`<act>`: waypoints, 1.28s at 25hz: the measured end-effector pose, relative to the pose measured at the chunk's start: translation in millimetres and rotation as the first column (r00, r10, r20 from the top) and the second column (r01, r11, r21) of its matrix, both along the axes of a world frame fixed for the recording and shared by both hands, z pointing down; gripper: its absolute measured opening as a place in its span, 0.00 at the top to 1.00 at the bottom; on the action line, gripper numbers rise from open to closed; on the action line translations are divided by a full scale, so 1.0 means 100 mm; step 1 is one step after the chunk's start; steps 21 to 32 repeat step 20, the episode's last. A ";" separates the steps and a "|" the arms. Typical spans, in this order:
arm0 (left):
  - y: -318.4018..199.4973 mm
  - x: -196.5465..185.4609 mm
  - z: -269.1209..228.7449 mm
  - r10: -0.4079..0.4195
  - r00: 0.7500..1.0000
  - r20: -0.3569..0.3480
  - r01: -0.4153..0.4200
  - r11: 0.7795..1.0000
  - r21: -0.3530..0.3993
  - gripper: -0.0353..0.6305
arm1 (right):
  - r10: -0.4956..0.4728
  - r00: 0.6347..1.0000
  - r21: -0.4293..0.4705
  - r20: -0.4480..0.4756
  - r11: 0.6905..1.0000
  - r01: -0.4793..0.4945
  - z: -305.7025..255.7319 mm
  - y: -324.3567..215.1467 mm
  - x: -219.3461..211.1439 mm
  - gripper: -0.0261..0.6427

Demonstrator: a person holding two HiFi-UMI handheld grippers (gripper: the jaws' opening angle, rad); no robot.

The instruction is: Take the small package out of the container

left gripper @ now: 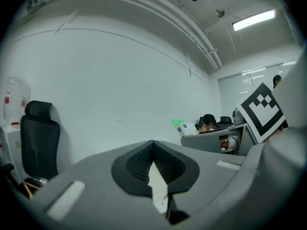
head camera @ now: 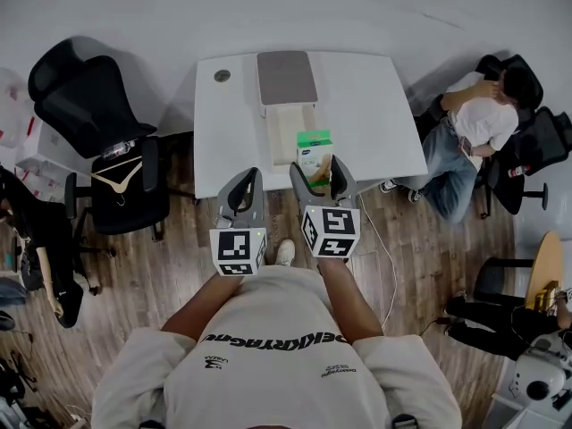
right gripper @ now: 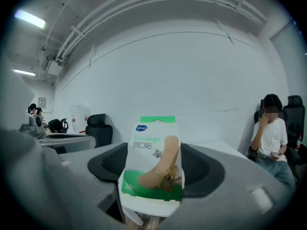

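1. Bright and even all over in the head view.
2. Soft grey shadows behind the black chair (head camera: 85, 96) and off the left and right edges of the table (head camera: 375, 105).
3. Bent like a bowl in the head view, with the straight table edges curved.
4. Round and ringed with black in both gripper views, with the ceiling pipes (left gripper: 194, 35) bowed.
5. Lit by a long ceiling lamp (left gripper: 254, 19), glowing white, in the left gripper view.
6. Lit by a lamp strip (right gripper: 29, 18) high on the left in the right gripper view.
7. Fuzzy up close on the grey left gripper (left gripper: 153, 150); clearer far off.
8. Sharp on the print of the small package (right gripper: 152, 166); dim in the dark pads beside it.
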State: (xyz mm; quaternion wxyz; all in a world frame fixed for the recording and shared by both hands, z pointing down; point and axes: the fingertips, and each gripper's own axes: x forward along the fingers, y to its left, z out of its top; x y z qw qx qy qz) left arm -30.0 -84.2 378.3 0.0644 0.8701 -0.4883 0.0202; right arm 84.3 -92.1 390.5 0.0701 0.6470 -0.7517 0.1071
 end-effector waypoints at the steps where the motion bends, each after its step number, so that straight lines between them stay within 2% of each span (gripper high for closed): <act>1: 0.00 0.00 -0.01 0.002 1.000 0.000 -0.002 1.000 0.001 0.94 | 0.001 1.000 0.004 0.001 1.000 -0.001 -0.02 0.01 0.00 0.45; 32: -0.02 -0.05 -0.05 -0.001 1.000 -0.004 0.001 1.000 0.005 0.94 | -0.011 1.000 0.024 0.008 1.000 0.011 -0.07 0.03 -0.11 0.45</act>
